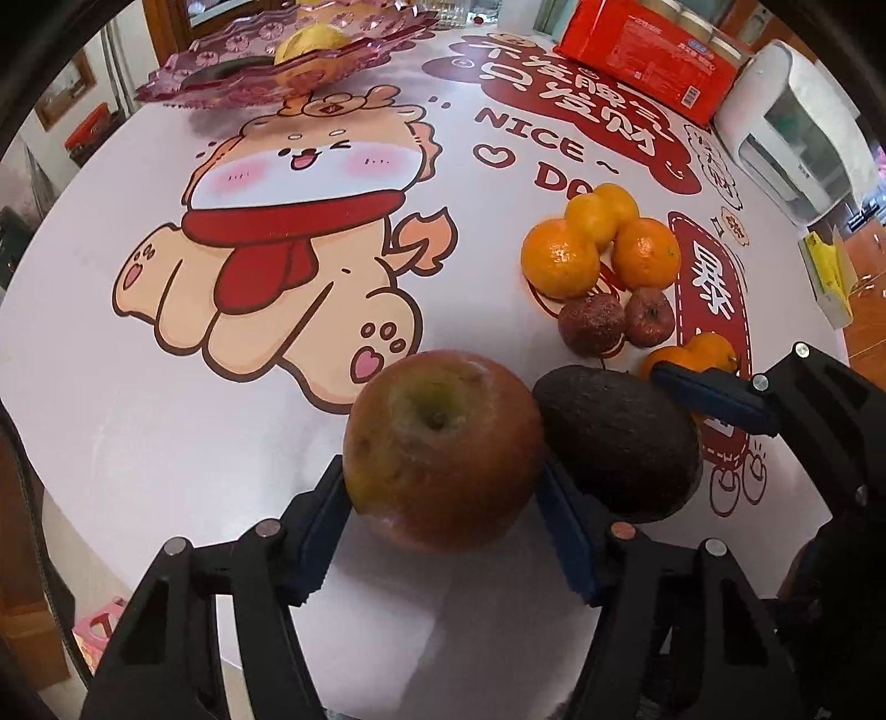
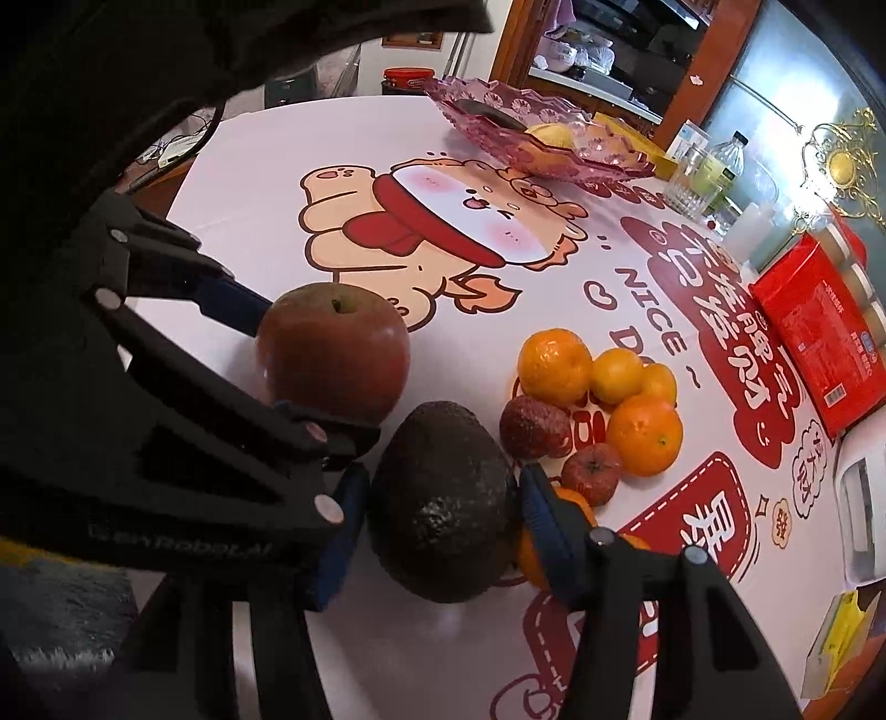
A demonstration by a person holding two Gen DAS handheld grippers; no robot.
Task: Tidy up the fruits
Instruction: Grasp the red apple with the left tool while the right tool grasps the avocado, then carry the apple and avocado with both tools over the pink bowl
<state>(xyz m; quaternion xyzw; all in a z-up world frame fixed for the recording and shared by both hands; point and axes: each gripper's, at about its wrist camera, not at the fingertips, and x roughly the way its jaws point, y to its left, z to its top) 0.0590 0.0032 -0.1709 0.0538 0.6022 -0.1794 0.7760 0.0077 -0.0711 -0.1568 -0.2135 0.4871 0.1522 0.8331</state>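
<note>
A large red apple rests on the cartoon-print tablecloth. My left gripper points down over it, both blue pads pressed on its sides. Right beside it lies a dark avocado, and my right gripper is shut on it, one pad on each flank. A right finger shows past the avocado. Beyond lie several oranges and two small red fruits. One more orange sits behind that finger.
A pink glass fruit dish holding a yellow fruit stands at the table's far side. A red box, a white appliance, a yellow box and glasses line the right edge.
</note>
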